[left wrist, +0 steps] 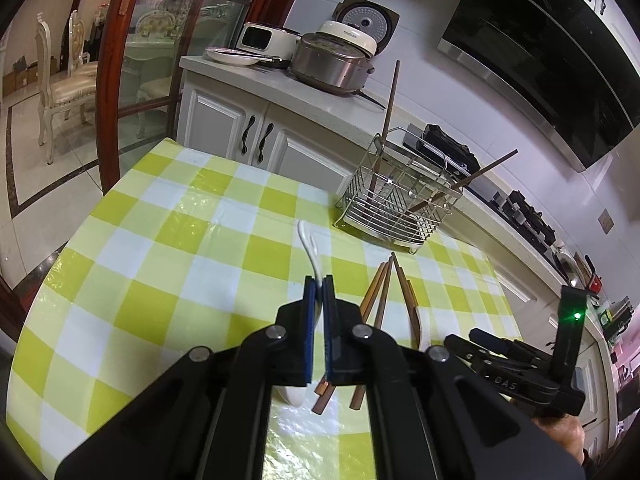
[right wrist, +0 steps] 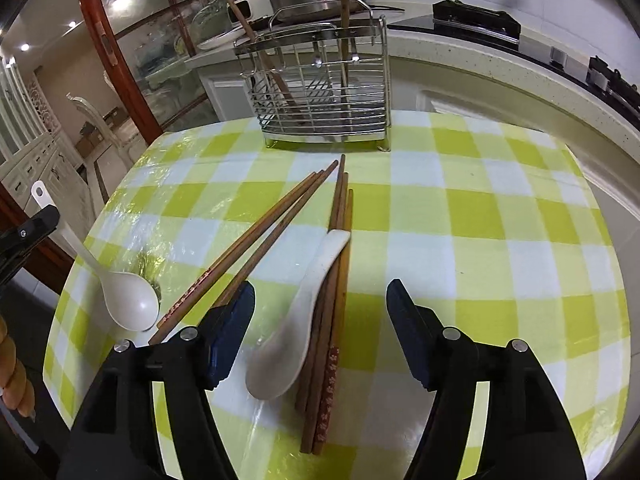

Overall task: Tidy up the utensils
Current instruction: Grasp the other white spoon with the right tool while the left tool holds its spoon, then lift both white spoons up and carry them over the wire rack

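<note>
Clamping one white spoon (left wrist: 310,246), the left gripper (left wrist: 319,280) leaves loose chopsticks (right wrist: 280,220) beneath the wide-open, empty right gripper (right wrist: 320,300), two chopsticks (right wrist: 345,32) already racked.

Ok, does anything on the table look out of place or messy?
Yes: a white spoon lies tangled across loose chopsticks on the table, not in the wire rack, where two chopsticks lean askew.

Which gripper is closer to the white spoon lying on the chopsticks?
Right. The right gripper hangs open with that spoon between its fingers. The left gripper is off to the side, shut on the other spoon.
</note>
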`<state>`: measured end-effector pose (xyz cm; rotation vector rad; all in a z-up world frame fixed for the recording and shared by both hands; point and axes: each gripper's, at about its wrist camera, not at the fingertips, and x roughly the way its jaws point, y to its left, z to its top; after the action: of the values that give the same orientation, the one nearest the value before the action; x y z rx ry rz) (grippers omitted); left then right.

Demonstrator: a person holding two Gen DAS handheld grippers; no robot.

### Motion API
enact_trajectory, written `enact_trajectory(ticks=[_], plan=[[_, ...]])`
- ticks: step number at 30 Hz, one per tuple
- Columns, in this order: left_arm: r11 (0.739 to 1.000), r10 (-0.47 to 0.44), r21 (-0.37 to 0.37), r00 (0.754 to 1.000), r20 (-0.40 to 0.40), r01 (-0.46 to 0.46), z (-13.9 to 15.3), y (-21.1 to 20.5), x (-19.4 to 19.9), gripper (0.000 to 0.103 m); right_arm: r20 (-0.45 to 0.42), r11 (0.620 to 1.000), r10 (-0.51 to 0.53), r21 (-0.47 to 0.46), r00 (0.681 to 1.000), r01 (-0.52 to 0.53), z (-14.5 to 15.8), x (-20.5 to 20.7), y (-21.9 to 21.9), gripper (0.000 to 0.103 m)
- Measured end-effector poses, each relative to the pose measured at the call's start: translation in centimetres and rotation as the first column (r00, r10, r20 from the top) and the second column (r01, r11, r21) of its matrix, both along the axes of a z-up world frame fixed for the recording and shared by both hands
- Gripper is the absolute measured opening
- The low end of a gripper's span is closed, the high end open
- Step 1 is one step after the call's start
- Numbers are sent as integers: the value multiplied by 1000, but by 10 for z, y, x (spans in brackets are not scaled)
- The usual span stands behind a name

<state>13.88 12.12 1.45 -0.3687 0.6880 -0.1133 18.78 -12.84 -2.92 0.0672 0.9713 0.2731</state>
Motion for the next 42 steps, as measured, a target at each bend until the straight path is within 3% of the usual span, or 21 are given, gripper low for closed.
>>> enact_trajectory(ticks=[3,9,13,16,19,30,42], plan=[[1000,1,-3,1000,0,-1,0,-1,-1,4,-30,999,-17,-40,999,16,-11,11,11,52],[1000,-9,-7,1000,2,9,0,-1,-1,4,-55,992,-32,-126,998,25,-33,31,31,51],[1000,-20,-6,1000,3,21,0,-1,3,4,-58,990,-46,-134,997,38,-42,36,26,26],[999,-34,0,999,4,34,0,-5,6,4,-33,995,-46,-86,998,43,-34,32,15,14],[999,-40,4,999,10,40,2,-7,9,4,-8,997,-35,-69,999,34,-24,30,9,8],[997,-62,36,998,27,61,13,-22,11,4,97,1000,-24,9,995,24,24,3,-17,8],[995,-87,58,995,45,85,23,-35,15,4,132,999,-20,28,991,17,41,-9,-30,8]])
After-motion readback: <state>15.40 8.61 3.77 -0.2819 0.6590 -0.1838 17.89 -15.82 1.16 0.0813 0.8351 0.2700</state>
